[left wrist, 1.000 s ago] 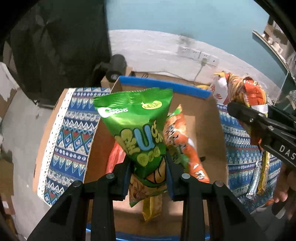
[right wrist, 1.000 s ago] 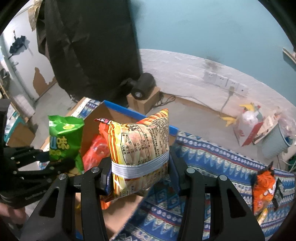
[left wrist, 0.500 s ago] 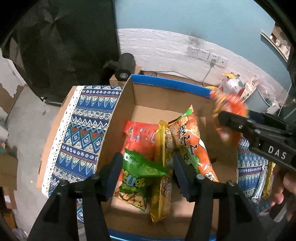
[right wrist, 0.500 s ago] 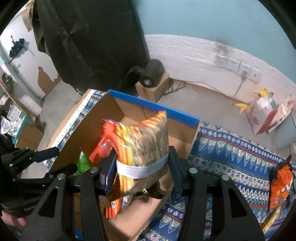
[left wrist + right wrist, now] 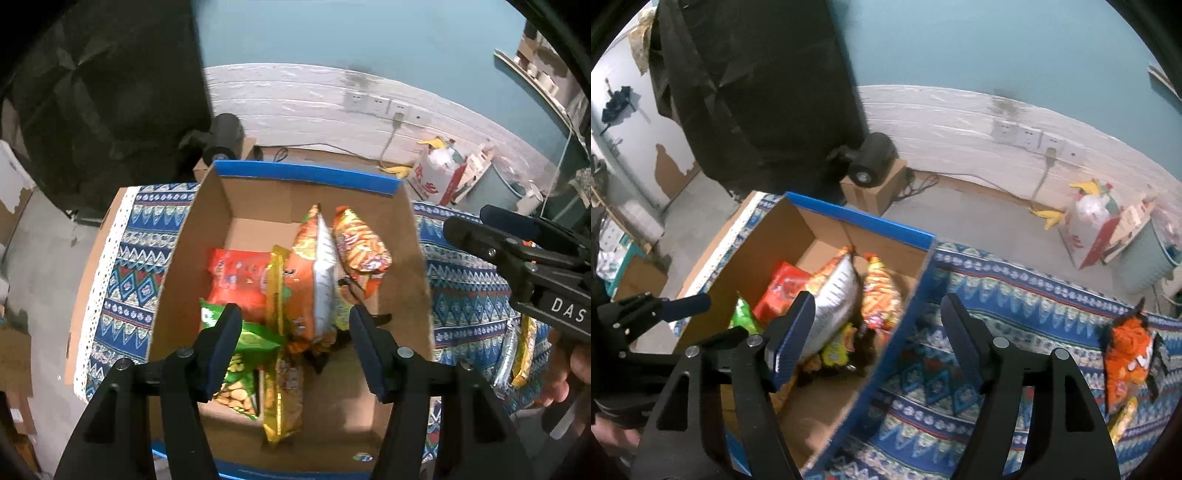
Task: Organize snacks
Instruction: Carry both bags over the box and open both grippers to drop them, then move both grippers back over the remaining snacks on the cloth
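The patterned cloth [image 5: 960, 369] covers your worktop, with the cardboard box [image 5: 419, 258] standing on it. The box holds the sorted packets: a red bag [image 5: 236, 280], an orange bag [image 5: 306, 280], a striped cracker bag [image 5: 362, 247], a yellow packet [image 5: 279, 398] and a green bag [image 5: 240, 343]. Both your left gripper [image 5: 291, 347] and right gripper [image 5: 877, 328] hang above with fingers wide and empty. In my judgement you are between placements; next, move the right gripper to the orange packet [image 5: 1126, 354] lying on the cloth, well apart from the box.
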`<state>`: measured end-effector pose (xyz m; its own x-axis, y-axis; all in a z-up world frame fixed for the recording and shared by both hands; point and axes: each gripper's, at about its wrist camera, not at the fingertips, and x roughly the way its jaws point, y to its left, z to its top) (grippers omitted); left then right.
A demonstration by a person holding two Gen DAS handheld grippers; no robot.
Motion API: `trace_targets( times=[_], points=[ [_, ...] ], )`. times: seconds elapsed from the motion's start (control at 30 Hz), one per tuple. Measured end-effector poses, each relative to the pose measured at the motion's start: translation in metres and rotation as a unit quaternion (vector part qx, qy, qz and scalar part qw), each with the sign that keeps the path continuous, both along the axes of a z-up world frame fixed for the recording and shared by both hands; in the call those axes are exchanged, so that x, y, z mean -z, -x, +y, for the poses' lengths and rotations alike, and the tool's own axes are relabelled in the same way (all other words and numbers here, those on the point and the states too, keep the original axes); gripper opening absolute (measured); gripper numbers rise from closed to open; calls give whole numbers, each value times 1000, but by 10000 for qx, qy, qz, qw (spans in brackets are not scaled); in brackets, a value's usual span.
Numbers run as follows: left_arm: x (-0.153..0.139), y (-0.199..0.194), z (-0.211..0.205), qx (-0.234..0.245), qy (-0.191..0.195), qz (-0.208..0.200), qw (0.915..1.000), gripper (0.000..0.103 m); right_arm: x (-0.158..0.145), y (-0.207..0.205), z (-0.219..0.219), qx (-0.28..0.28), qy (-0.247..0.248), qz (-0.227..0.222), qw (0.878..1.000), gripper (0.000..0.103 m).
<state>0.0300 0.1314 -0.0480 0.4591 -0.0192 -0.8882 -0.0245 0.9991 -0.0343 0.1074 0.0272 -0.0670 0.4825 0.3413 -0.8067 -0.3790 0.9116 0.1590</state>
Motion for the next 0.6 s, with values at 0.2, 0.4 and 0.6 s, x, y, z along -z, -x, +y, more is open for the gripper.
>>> trace_targets(
  times=[0.2,0.4,0.6],
  points=[
    [-6,1,-27,278,-112,-115,9995,68,-2,8,-28,179,165,-15,9997,72],
    [-8,1,-53,530,-214,-127,9983,69,-5,19,-61,378,305,-49,9988,72],
    [-7,1,-80,786,-312,-108,9964,70,-4,29,-92,596,418,-38,9973,72]
  ],
)
